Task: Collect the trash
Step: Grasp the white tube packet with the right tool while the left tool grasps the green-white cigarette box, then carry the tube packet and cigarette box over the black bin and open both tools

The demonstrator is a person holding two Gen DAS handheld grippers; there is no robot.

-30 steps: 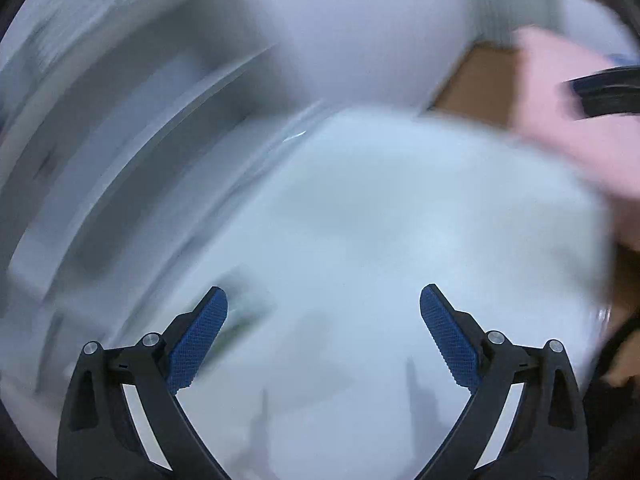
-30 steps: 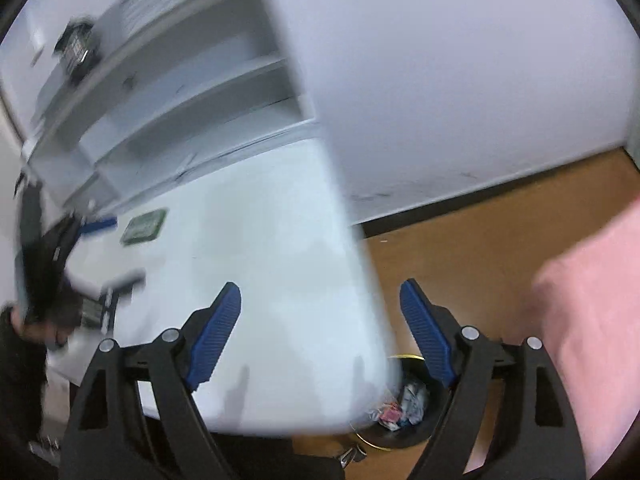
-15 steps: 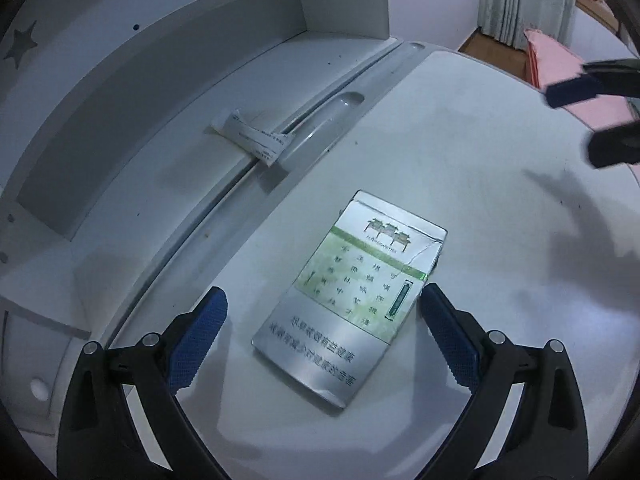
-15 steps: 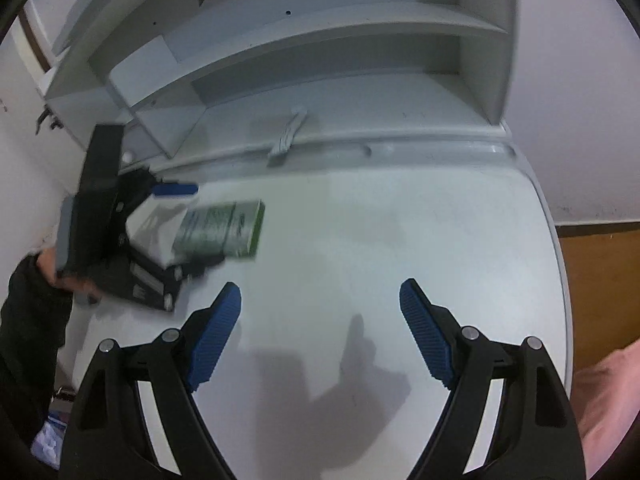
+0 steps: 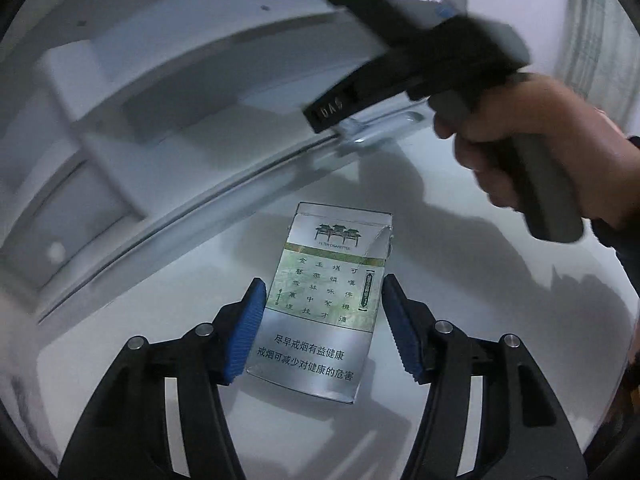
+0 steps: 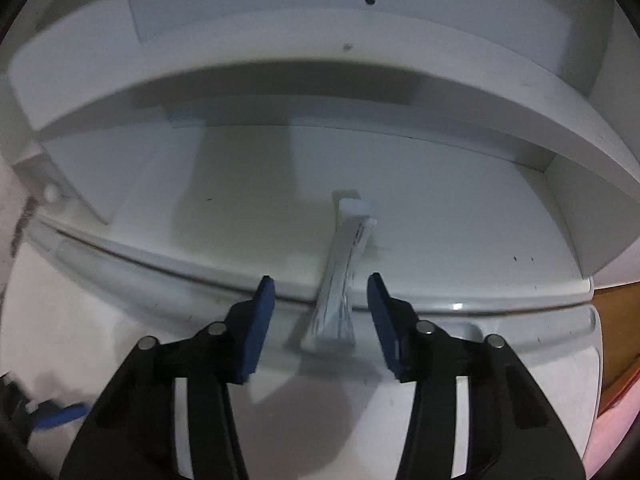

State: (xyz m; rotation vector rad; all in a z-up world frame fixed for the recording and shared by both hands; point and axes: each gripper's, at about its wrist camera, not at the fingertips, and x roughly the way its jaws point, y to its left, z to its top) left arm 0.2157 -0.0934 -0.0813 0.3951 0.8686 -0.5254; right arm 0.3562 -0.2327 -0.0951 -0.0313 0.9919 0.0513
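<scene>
A flattened silver and green cigarette pack (image 5: 328, 300) lies on the white desk (image 5: 500, 320). My left gripper (image 5: 323, 322) is low over it with a blue pad on each side, close to the pack's edges, jaws partly closed. A white crumpled wrapper strip (image 6: 342, 280) lies across the seam between the desk and the low shelf. My right gripper (image 6: 321, 318) straddles its near end with the jaws partly closed and a gap on both sides. The right gripper and the hand holding it show in the left wrist view (image 5: 472, 76), above the desk's back edge.
A white shelf unit (image 6: 320, 80) with a low overhanging shelf stands at the back of the desk. The desk's right edge (image 6: 596, 360) drops to a brown floor (image 6: 616, 320). The left gripper's blue tip (image 6: 60, 418) shows at the lower left.
My left gripper came down over the cigarette pack and narrowed around it. My right gripper moved forward to the wrapper strip at the shelf and narrowed around it.
</scene>
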